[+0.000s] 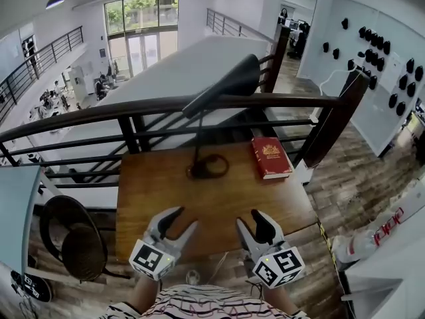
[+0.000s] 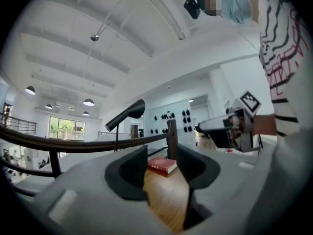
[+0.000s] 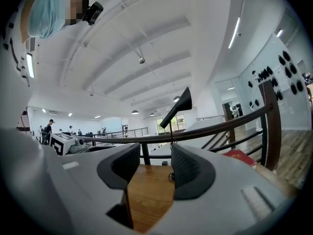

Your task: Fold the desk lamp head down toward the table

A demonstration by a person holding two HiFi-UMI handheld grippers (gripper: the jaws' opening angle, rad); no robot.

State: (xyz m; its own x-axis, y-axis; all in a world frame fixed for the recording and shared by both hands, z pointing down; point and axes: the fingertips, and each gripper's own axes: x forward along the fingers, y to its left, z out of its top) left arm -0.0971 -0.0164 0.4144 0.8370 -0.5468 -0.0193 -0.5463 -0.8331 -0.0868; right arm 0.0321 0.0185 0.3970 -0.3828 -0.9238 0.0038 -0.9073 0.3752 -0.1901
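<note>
Head view looks down on a wooden tabletop (image 1: pixel 219 205), where the desk lamp (image 1: pixel 226 88) stands with its ring base (image 1: pixel 197 172) toward 12 o'clock near the far edge. Its black head (image 1: pixel 239 77) is raised, slanting up toward 1 o'clock across the railing (image 1: pixel 99 111), and a red book (image 1: pixel 271 157) lies at 3 o'clock of the base, apart from it. Left tool (image 1: pixel 180 219) at 7 o'clock and right tool (image 1: pixel 249 219) at 5 o'clock sit over the near edge, well apart from the lamp, both released with jaws spread and nothing gripped between them.
</note>
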